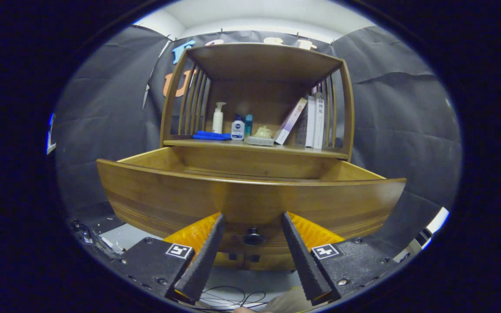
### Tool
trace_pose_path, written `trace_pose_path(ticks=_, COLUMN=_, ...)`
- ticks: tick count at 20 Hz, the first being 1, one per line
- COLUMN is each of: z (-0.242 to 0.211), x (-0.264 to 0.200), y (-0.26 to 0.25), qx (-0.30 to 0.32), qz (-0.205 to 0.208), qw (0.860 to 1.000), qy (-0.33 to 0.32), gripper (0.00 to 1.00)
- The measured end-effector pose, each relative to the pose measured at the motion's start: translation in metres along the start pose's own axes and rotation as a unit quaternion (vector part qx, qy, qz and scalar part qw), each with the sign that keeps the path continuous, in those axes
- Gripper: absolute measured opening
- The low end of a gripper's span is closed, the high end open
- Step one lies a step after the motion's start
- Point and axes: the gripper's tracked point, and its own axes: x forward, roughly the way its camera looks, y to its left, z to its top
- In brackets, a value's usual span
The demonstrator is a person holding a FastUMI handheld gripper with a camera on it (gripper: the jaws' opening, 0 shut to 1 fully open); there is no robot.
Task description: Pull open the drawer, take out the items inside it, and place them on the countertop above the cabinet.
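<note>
The drawer [250, 195] stood pulled out from the cabinet, its knob [253, 238] between the gripper [252, 219] fingers, which were spread apart and gripped nothing. Above, the countertop [255, 148] held bottles [218, 117] and books [311, 121].

The drawer [250, 200] front hides its inside, so any contents cannot be told. Book [318, 119] spines and bottle [238, 129] labels are too small to read.
</note>
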Motion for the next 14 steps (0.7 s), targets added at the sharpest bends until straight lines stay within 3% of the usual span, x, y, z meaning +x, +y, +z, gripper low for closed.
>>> trace_pose_path(ticks=14, z=0.027, x=0.062, y=0.004, qx=0.022, qz=0.003, qw=1.0, qy=0.011, gripper=0.88)
